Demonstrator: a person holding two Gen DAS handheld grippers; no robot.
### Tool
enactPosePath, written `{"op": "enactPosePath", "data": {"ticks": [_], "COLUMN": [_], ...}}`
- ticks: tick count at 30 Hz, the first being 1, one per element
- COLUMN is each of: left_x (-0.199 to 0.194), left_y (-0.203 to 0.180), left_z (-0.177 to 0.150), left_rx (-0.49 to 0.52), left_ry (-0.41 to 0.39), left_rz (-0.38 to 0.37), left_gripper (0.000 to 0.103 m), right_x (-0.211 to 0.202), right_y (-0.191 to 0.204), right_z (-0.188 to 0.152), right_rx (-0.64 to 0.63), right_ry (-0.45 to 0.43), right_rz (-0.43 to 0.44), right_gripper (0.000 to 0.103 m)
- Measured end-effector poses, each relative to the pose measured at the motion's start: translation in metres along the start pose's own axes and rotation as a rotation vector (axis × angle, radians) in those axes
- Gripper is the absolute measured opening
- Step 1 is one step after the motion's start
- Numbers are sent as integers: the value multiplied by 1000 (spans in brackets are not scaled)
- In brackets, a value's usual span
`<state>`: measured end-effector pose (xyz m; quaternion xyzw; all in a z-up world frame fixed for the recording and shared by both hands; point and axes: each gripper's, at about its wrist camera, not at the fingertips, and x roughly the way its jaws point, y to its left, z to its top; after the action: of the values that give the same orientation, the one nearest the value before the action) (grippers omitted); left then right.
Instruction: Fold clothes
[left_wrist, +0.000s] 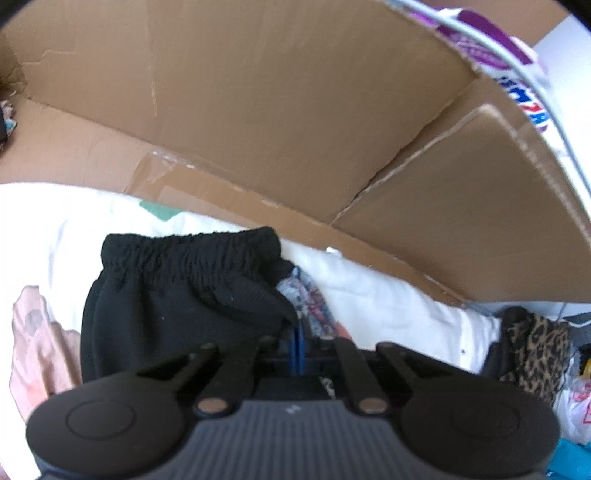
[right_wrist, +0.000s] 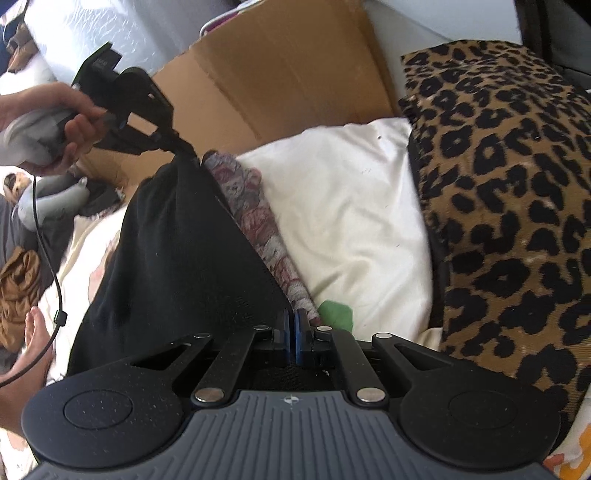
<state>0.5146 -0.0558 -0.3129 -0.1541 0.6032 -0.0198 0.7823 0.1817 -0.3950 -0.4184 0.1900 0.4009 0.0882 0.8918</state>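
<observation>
The left hand-held gripper (right_wrist: 184, 147) is clenched on a corner of the black fabric garment with an elasticated waistband (left_wrist: 177, 295), holding that corner up. The right hand-held gripper (right_wrist: 294, 332) is clenched on another edge of the same garment, which stretches taut between the two. The garment hangs over a white pillow (right_wrist: 351, 206) on the bed, with a patterned grey-and-red cloth (right_wrist: 258, 221) just beside it. A brown cardboard box (left_wrist: 295, 110) stands behind; a leopard-print cushion (right_wrist: 509, 206) touches the pillow.
</observation>
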Motion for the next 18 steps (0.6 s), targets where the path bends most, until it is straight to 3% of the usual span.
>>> {"op": "enactPosePath", "data": {"ticks": [3,7,14,18], "left_x": [-1,-2,-10,5], "left_y": [-4,-6,-28,-39], "left_z": [1,5,19,17], "left_rx": [33,60,88,100], "left_ry": [7,20,-9,20], "left_rz": [39,98,68,102], "left_gripper": [2,23,25,30], "right_x": [-3,2,8,9], "right_y": [-1,-1,1,2], "right_z": [0,-3,-6,-8], "right_rx": [4,2,-1,-3], "right_ry": [-6,30,49,53], "right_rz": [1,0,3,2], "right_gripper": [0,0,0,0]}}
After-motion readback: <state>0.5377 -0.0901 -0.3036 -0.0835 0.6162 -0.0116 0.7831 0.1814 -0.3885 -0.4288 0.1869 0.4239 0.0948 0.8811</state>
